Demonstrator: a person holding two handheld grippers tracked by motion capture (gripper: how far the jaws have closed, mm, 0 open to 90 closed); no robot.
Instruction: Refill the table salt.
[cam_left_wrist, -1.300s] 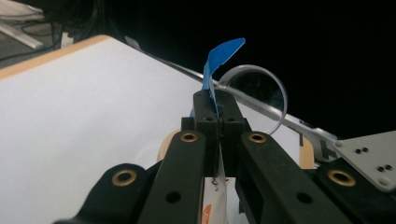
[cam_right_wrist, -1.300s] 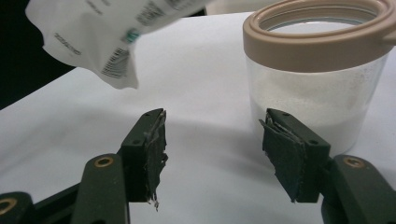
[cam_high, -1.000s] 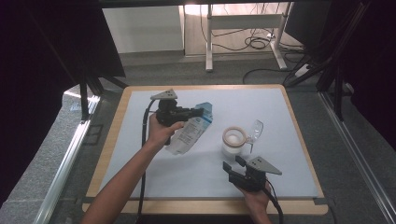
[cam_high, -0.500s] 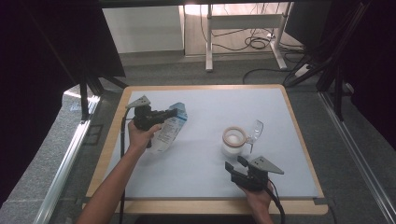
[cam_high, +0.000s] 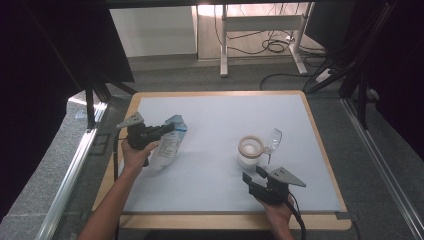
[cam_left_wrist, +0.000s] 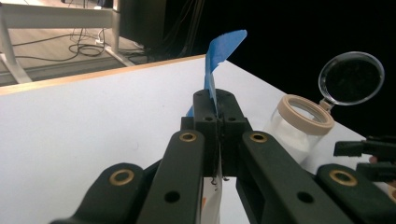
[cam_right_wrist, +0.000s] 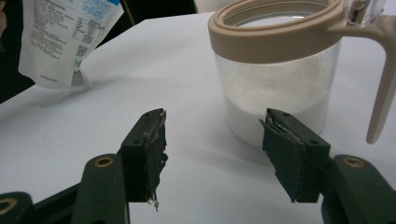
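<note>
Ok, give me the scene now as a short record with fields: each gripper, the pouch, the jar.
left gripper: shut on the pouch's blue top edge, at the table's left side
right gripper: open, nothing between its pads, pointing at the jar
pouch: white with blue top, hanging from the left gripper, lower end near the mat
jar: clear, tan rim, white powder inside, upright
jar lid: clear, hinged open
table: white mat, wooden border

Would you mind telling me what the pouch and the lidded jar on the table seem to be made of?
The pouch looks like thin glossy plastic film: it creases, shines, and carries printed text, with a blue top edge. The jar seems clear glass or hard plastic, since white powder shows through its wall; which one is hard to tell. Its beige rim looks like matte plastic, and the hinged lid is transparent.
</note>
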